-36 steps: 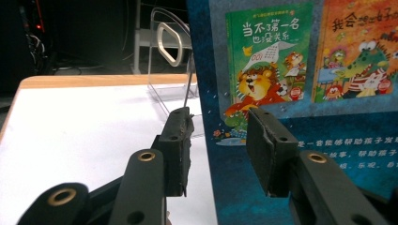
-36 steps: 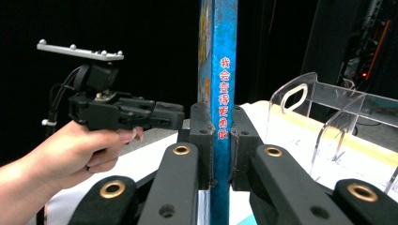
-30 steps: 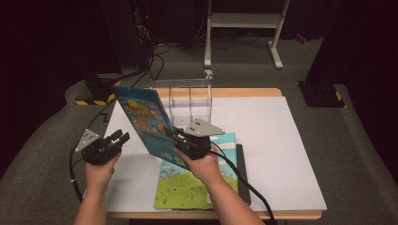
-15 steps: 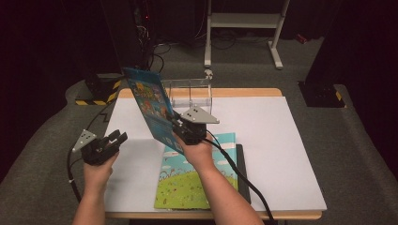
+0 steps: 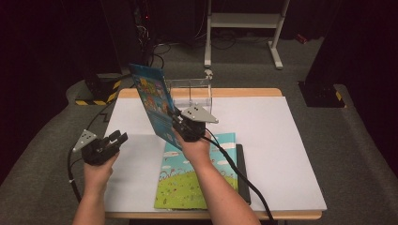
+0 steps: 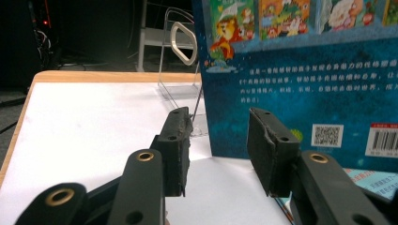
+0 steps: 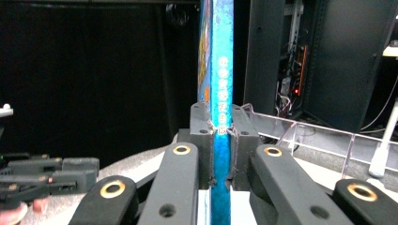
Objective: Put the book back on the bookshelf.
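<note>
My right gripper (image 5: 178, 126) is shut on the lower edge of a blue picture book (image 5: 152, 101) and holds it on edge, tilted, above the table just in front of a clear acrylic rack (image 5: 190, 91). In the right gripper view the pads (image 7: 241, 136) clamp the book's spine (image 7: 220, 61). My left gripper (image 5: 118, 138) hovers over the table's left side, open, with nothing between its jaws. In the left gripper view the book's back cover (image 6: 300, 93), with a barcode, stands upright beyond the open left gripper (image 6: 218, 140).
A green picture book (image 5: 197, 180) lies flat near the front edge, on top of a black item (image 5: 241, 173). A white sheet (image 5: 267, 140) covers the wooden table. Cables trail off the left side. Dark equipment and a metal stand are behind the table.
My right gripper has carried the blue book away from the person, toward the clear rack, and tipped it more upright. The left gripper has stayed where it was.
</note>
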`<state>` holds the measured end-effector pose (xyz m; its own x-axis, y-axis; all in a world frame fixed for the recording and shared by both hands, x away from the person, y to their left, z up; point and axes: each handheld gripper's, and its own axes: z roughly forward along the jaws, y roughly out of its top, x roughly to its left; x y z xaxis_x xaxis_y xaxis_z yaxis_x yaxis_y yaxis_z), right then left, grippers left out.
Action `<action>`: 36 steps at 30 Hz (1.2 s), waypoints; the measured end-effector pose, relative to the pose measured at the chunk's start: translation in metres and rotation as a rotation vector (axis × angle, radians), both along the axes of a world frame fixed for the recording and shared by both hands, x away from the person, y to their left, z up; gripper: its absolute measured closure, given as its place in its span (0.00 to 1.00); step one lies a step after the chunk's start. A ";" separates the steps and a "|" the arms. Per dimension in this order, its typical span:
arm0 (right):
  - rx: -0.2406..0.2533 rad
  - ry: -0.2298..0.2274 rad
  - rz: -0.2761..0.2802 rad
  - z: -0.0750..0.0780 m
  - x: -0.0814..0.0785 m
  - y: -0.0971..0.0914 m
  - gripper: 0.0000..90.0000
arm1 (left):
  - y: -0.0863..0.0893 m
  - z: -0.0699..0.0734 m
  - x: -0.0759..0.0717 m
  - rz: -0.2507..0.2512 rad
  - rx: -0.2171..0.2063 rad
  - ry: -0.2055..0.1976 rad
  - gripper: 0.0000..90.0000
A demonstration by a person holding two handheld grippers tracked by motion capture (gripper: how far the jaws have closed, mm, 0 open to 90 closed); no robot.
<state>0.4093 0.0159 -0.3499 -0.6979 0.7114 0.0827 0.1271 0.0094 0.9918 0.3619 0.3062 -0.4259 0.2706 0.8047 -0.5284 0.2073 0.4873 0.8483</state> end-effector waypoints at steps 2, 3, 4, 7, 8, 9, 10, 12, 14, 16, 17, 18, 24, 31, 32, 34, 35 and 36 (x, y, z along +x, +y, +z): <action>0.019 0.002 -0.003 0.000 0.001 0.001 0.92 | 0.000 0.000 0.000 -0.002 0.005 0.000 0.66; 0.015 -0.002 -0.003 0.000 0.002 0.001 0.92 | 0.000 0.000 0.000 -0.002 0.001 0.001 0.66; 0.015 -0.007 -0.003 0.000 0.002 0.002 0.92 | 0.000 0.000 0.000 -0.002 0.001 0.001 0.66; 0.007 -0.011 -0.004 -0.002 0.003 0.004 0.92 | 0.000 0.000 0.000 -0.006 0.005 0.004 0.66; 0.004 -0.004 -0.005 -0.004 0.003 0.005 0.92 | 0.000 0.000 0.000 -0.006 0.005 0.004 0.66; -0.005 -0.003 -0.003 -0.005 0.003 0.005 0.92 | 0.000 -0.001 0.000 -0.009 0.011 0.005 0.66; -0.007 -0.004 -0.001 -0.006 0.003 0.005 0.92 | 0.000 -0.001 0.000 -0.009 0.012 0.005 0.66; -0.006 0.004 0.000 -0.007 0.002 0.004 0.92 | -0.001 0.000 -0.001 -0.012 0.009 0.005 0.66; -0.011 0.008 0.003 -0.007 0.001 0.003 0.92 | -0.001 0.000 -0.001 -0.013 0.008 0.002 0.65; -0.023 0.010 0.008 -0.008 -0.004 0.001 0.91 | -0.005 0.002 -0.002 -0.022 -0.006 -0.003 0.65; -0.026 0.008 0.014 -0.009 -0.006 0.001 0.91 | -0.007 0.004 -0.003 -0.029 0.007 -0.005 0.65; -0.026 0.008 0.014 -0.009 -0.006 0.001 0.91 | -0.007 0.004 -0.003 -0.029 0.007 -0.005 0.64; -0.022 0.033 0.020 -0.014 -0.027 0.004 0.89 | -0.021 0.019 -0.012 -0.086 0.008 -0.041 0.59; -0.024 0.046 0.023 -0.021 -0.042 0.003 0.87 | -0.040 0.032 -0.023 -0.155 -0.006 -0.078 0.51; -0.016 0.051 0.023 -0.023 -0.045 0.003 0.86 | -0.042 0.033 -0.024 -0.165 0.007 -0.084 0.50; -0.013 0.051 0.035 -0.026 -0.050 0.003 0.85 | -0.048 0.038 -0.029 -0.188 0.022 -0.101 0.48; -0.011 0.055 0.037 -0.027 -0.052 0.003 0.85 | -0.050 0.040 -0.031 -0.199 0.018 -0.109 0.46; -0.011 0.055 0.037 -0.027 -0.052 0.003 0.85 | -0.050 0.040 -0.031 -0.199 0.018 -0.109 0.44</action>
<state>0.3572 0.0186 -0.3771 -0.7185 0.6861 0.1138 0.1805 0.0259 0.9832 0.3310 0.2559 -0.3862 0.4802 0.7384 -0.4735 0.2043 0.4308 0.8790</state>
